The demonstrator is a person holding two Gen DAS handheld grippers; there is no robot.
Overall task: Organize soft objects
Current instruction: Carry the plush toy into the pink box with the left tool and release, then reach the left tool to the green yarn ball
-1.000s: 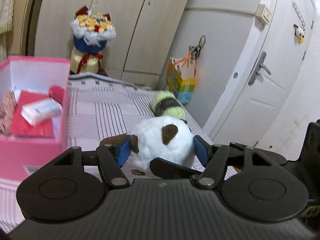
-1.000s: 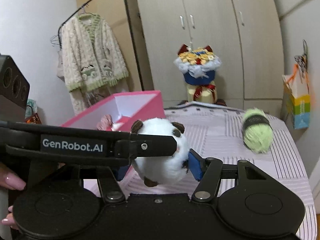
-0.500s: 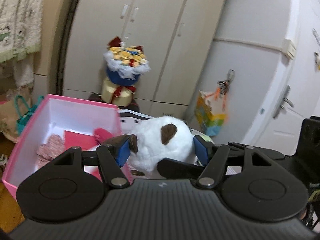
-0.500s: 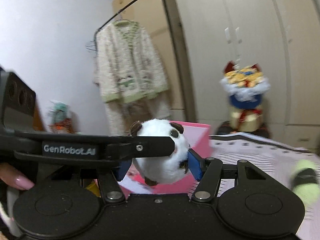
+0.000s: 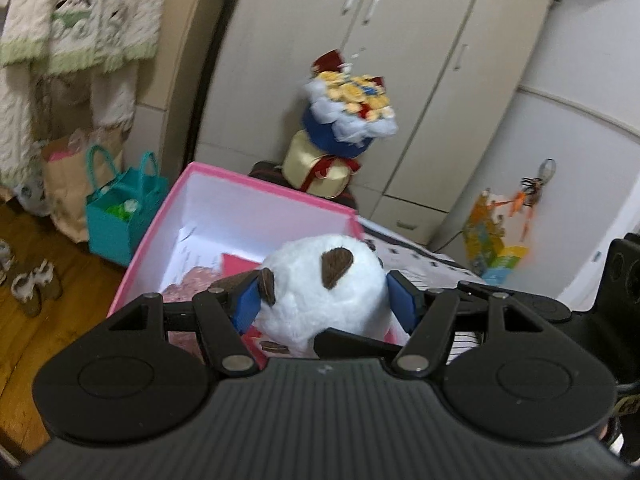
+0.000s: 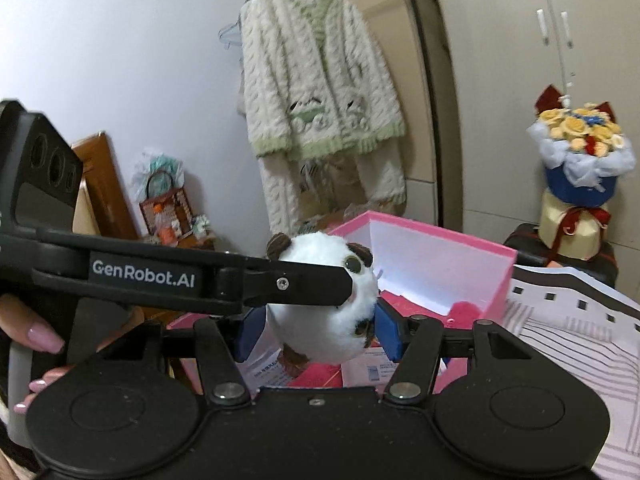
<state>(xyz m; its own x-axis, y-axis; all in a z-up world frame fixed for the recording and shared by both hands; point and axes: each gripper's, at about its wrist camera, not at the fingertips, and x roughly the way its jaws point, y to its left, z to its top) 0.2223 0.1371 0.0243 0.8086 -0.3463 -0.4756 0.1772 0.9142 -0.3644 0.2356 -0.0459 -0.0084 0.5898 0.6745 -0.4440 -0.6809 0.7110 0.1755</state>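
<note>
Panda plush on its way into the pink box, both tongs gripping it.
Left wrist: left tongs (image 5: 322,302) pinch the panda plush (image 5: 320,288) above the pink box (image 5: 256,200). Right wrist: right tongs (image 6: 316,330) squeeze it too; next I'd guess lower and let go.

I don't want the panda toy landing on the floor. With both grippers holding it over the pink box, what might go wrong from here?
1. The left gripper and right gripper both squeeze the round panda toy; if one lets go first, the toy may roll off sideways.
2. It hangs near the pink box corner, beside bare wooden floor; released now, it may miss.
3. The box already holds things, so the toy may sit high and tumble.
</note>
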